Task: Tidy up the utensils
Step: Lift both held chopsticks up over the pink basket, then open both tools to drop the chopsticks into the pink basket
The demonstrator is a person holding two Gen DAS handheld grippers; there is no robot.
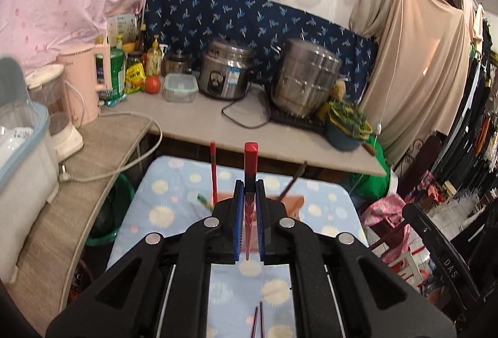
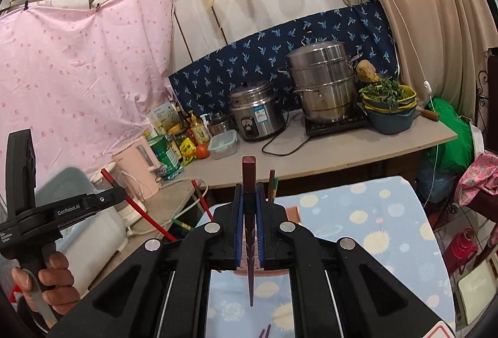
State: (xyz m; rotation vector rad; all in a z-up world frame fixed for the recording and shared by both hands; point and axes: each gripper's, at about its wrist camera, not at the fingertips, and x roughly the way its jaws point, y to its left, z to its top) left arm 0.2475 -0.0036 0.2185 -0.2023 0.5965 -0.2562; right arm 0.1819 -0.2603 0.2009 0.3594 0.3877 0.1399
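- The left gripper (image 1: 249,185), black with blue ribbed pads, is clenched on a bright red, square-ended chopstick (image 1: 250,151); the stick runs lengthwise between the two pads, its blunt end sticking out past the fingertips toward 12 o'clock and its thin tip trailing back toward 6 o'clock.
- In the right wrist view this same left gripper (image 2: 119,189) shows at 9 o'clock, held by a hand (image 2: 49,278), with the red stick slanting down toward 4 o'clock.
- The right gripper (image 2: 249,191) is clamped on a dark maroon, square-ended chopstick (image 2: 249,165), likewise lying along the gap between the pads, blunt end out toward 12 o'clock, pointed tip back toward 6 o'clock.
- Just beyond the fingertips, more chopsticks (image 1: 213,169) stand tilted in a brownish holder (image 1: 294,201), mostly hidden behind the fingers.
- Below lies a light-blue dotted cloth (image 1: 174,182), with two dark chopsticks (image 1: 258,319) on it at 6 o'clock.
- At 12 o'clock, a grey countertop (image 1: 202,120) carries a steel rice cooker (image 1: 225,73) and a stacked steel steamer pot (image 1: 306,79).
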